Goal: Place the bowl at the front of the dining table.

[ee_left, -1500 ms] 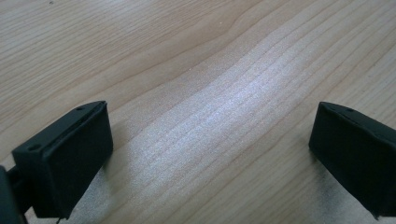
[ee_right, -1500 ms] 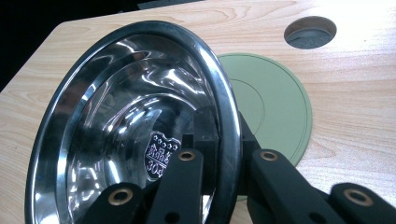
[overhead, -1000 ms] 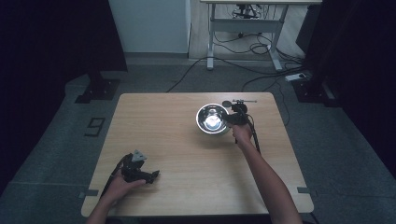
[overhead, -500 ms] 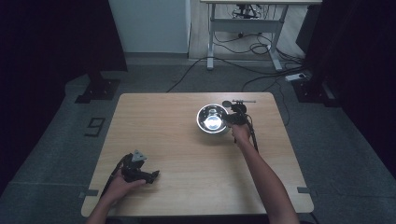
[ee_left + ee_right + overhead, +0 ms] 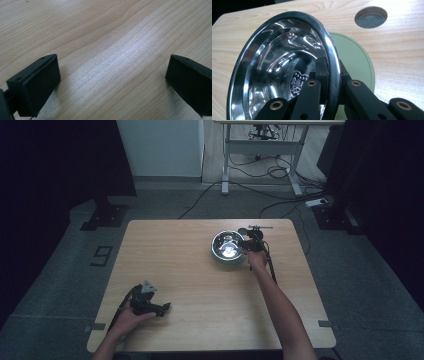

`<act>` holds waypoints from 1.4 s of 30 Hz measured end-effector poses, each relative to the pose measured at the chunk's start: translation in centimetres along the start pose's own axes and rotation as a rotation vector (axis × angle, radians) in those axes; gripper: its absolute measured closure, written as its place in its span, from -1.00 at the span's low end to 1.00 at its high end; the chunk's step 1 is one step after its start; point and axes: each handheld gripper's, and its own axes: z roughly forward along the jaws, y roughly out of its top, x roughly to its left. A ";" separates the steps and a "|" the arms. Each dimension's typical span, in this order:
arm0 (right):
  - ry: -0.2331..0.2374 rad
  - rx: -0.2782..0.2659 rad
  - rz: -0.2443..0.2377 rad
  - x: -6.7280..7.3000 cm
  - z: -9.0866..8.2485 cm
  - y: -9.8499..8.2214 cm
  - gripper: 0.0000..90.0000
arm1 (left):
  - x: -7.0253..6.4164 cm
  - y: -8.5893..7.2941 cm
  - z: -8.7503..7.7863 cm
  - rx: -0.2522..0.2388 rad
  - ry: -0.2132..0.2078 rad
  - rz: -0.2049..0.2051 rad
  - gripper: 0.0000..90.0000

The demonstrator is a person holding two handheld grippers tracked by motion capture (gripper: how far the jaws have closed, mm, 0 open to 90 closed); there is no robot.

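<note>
While the right gripper [image 5: 329, 82] is clamping its 2 jaws on the rim of the steel bowl [image 5: 282, 62], 1 jaw is sitting inside and 1 outside. This bowl [image 5: 227, 246] is tilting over a green plate [image 5: 357, 62] at the far right part of the table [image 5: 200, 285]. Near the front left corner, the left gripper [image 5: 150, 304] is lying on the wood, its jaws standing wide apart and holding nothing.

A stamped crest reading roughly "304" marks the steel bowl [image 5: 274, 75]'s inner bottom; a "9" marker [image 5: 101, 255] lies on the floor left of the counter [image 5: 175, 270].
</note>
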 end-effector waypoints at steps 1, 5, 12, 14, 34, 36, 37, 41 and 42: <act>0.000 0.000 0.000 0.0 0.0 0.0 0.91 | 0.0 0.0 0.0 0.000 0.000 0.000 -1.00; -0.008 0.008 0.016 -0.3 0.4 0.1 0.91 | 0.0 0.0 0.0 0.000 0.000 0.000 -1.00; -0.018 0.008 0.031 -0.7 1.0 0.3 0.91 | 0.0 0.0 0.0 0.000 0.000 0.000 -1.00; -0.019 0.007 0.032 -0.7 1.2 0.5 0.91 | 0.0 0.0 0.0 0.000 0.000 0.000 -1.00; -0.028 0.004 0.059 -1.0 2.2 0.3 0.91 | 0.0 0.0 0.0 0.000 0.000 0.000 -1.00; -0.031 0.004 0.062 -1.1 2.3 0.3 0.91 | 0.0 0.0 0.0 0.000 0.000 0.000 -1.00; -0.031 0.004 0.062 -1.1 2.3 0.3 0.91 | 0.0 0.0 0.0 0.000 0.000 0.000 -1.00; -0.030 0.006 0.075 -1.3 2.4 0.2 0.91 | 0.0 0.0 0.0 0.000 0.000 0.000 -1.00; -0.030 0.004 0.076 -1.4 2.5 0.2 0.91 | 0.0 0.0 0.0 0.000 0.000 0.000 -1.00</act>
